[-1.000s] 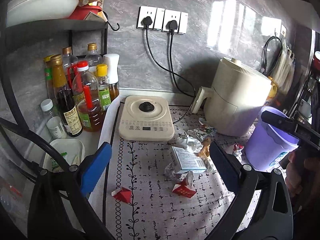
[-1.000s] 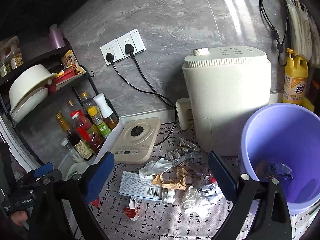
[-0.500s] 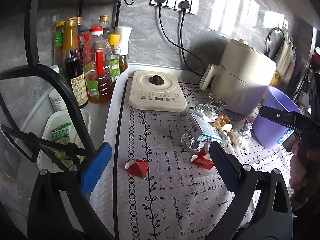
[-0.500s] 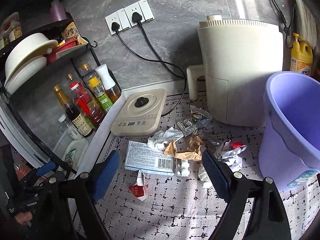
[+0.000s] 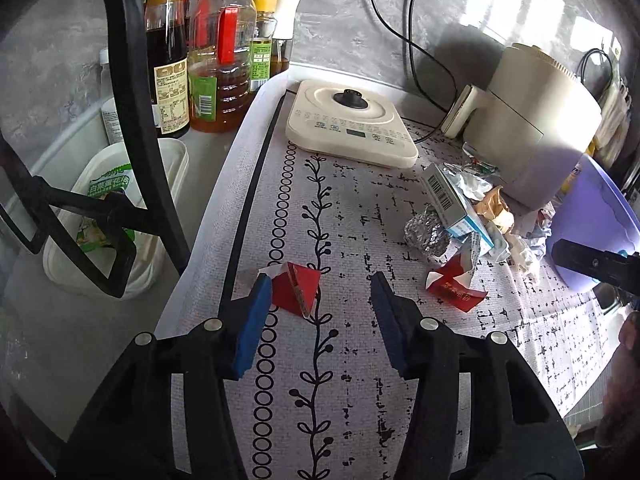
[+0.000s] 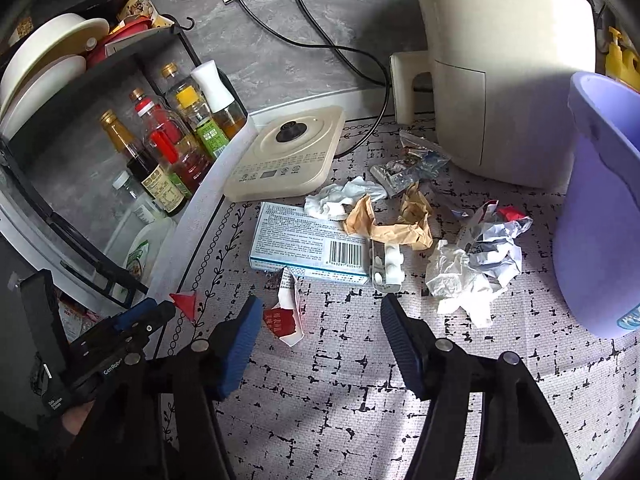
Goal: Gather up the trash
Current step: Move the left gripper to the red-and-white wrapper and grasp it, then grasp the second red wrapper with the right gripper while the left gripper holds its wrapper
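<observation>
Trash lies scattered on a patterned mat (image 5: 344, 360). My left gripper (image 5: 318, 300) is open and low over the mat, with a red paper scrap (image 5: 296, 288) between its fingers, close to the left one. My right gripper (image 6: 318, 320) is open above the mat; a second red and white scrap (image 6: 286, 316) lies by its left finger. Farther off lie a blue-white carton (image 6: 308, 246), a pill blister (image 6: 386, 266), brown paper (image 6: 394, 220), white tissue (image 6: 460, 280) and foil (image 5: 426, 230). A purple bucket (image 6: 600, 216) stands at the right.
A cream cooker base (image 5: 352, 120) and a cream air fryer (image 6: 504, 68) stand at the back, with cables to wall sockets. Oil and sauce bottles (image 5: 216, 52) and a black dish rack (image 6: 80, 64) crowd the left. A white tub (image 5: 116, 216) sits under the rack.
My left gripper has dropped down and forward to the red scrap, which now lies between its fingers. My right gripper has lowered toward the mat, away from the bucket's mouth.
</observation>
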